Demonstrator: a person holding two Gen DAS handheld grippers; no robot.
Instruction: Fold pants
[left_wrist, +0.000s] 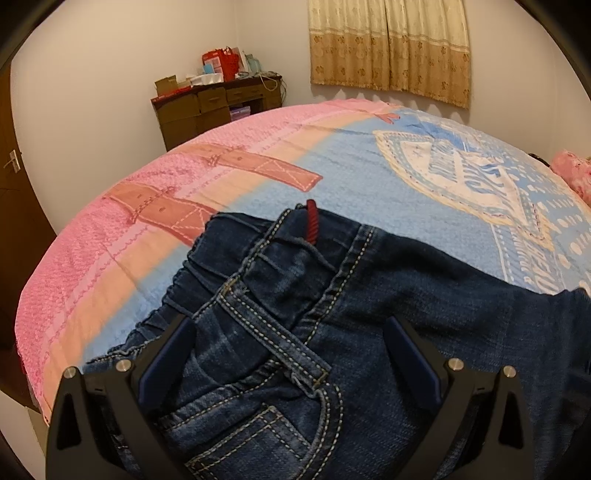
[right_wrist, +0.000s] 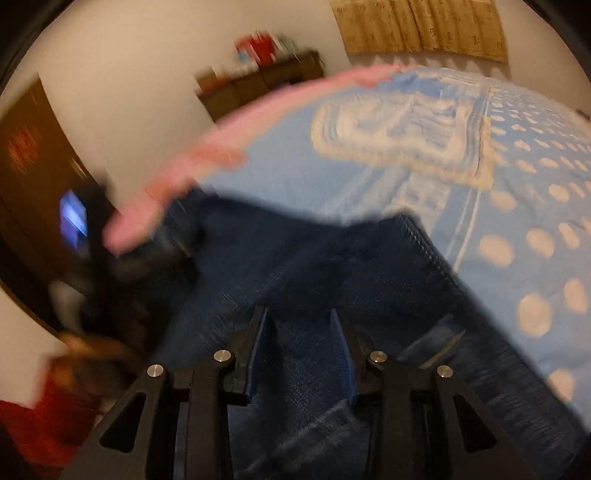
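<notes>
Left gripper gaping over jeans (bedspread beneath)

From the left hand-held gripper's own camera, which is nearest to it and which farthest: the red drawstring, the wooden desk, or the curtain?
1. Red drawstring, straight ahead on the jeans waistband.
2. Wooden desk, far left beyond the bed.
3. Curtain, upper right on the back wall.

Before me lay a bed under a pink-and-blue printed sheet. Plain pale walls met behind a dark wooden desk (its top heaped with boxes), beige curtains hung right, a brown door stood left.
</notes>
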